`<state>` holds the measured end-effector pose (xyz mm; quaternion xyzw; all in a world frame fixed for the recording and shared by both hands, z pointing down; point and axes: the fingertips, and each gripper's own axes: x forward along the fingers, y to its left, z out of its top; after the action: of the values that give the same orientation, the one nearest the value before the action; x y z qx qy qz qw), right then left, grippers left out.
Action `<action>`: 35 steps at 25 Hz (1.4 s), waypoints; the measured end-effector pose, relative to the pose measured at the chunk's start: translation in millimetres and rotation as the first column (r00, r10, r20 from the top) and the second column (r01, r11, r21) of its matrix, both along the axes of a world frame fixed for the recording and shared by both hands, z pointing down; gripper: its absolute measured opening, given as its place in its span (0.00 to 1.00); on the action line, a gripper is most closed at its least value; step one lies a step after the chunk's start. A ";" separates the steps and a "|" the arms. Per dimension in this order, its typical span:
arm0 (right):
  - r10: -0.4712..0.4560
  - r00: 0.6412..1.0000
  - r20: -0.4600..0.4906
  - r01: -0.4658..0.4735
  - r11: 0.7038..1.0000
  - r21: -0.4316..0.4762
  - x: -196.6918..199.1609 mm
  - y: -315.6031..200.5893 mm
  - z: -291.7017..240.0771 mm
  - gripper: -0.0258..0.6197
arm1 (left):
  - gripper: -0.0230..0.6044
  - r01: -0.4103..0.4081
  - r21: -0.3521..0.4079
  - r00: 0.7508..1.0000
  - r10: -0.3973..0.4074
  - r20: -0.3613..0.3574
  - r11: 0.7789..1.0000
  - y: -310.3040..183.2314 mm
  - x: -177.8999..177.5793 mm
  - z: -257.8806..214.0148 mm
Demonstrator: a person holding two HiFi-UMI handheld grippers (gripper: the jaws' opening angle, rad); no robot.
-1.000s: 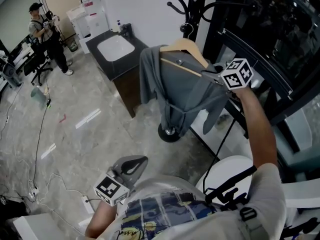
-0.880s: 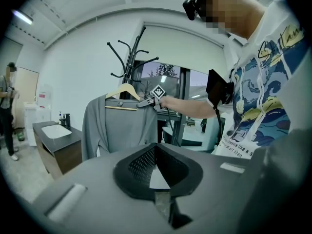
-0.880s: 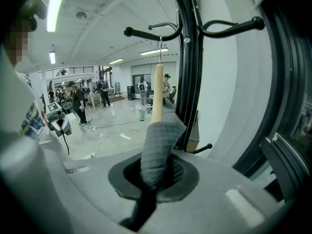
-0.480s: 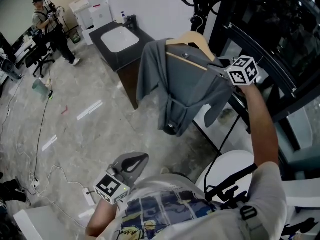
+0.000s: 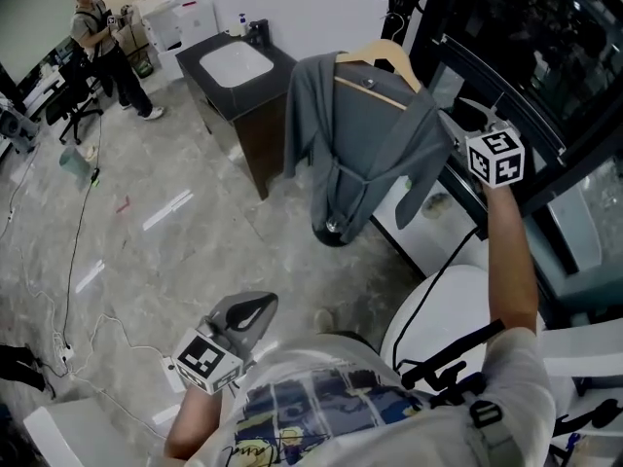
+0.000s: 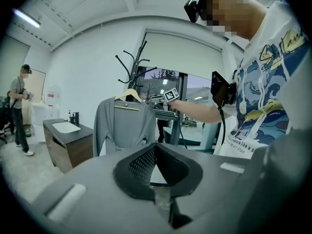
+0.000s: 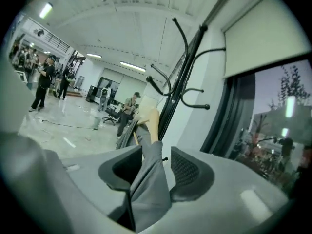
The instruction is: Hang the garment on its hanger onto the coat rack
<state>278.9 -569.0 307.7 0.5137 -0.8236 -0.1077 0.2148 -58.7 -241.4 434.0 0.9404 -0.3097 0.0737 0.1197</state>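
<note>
grey garment (image 5: 365,154) drapes from wooden hanger (image 5: 385,57), sleeves dangling.

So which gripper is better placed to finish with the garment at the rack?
Right. The right gripper is at the grey garment, its jaws just opened with fabric between them. The left gripper hangs low, shut and empty.

A grey marbled floor (image 5: 195,251) strewn with loose cables (image 5: 70,300) ran to a white wall (image 5: 302,8), where a dark vanity cabinet (image 5: 261,149) carried a white basin (image 5: 235,64). A dark-framed window (image 5: 545,95) stood at the right. A strip light (image 6: 27,17) lit the ceiling, and a person (image 5: 97,37) stood far off.
</note>
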 end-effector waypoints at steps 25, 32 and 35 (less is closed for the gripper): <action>0.013 0.970 0.243 0.052 0.965 -0.258 -196.7 455.4 174.4 0.04 | 0.04 -0.197 0.001 0.980 0.197 -0.024 0.980 173.1 -44.3 26.6; -0.023 0.969 0.247 0.093 0.956 -0.277 -216.9 496.5 168.5 0.04 | 0.04 -0.250 0.024 0.968 0.250 -0.034 0.968 189.6 -33.8 17.2; -0.027 0.970 0.243 0.096 0.957 -0.276 -219.1 503.6 165.1 0.04 | 0.04 -0.263 0.035 0.964 0.264 -0.037 0.964 192.5 -29.6 14.0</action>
<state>59.8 -65.3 472.8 0.4606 -0.8658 0.0675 0.1835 -88.3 -48.9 448.0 0.9762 -0.1806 0.0650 0.1012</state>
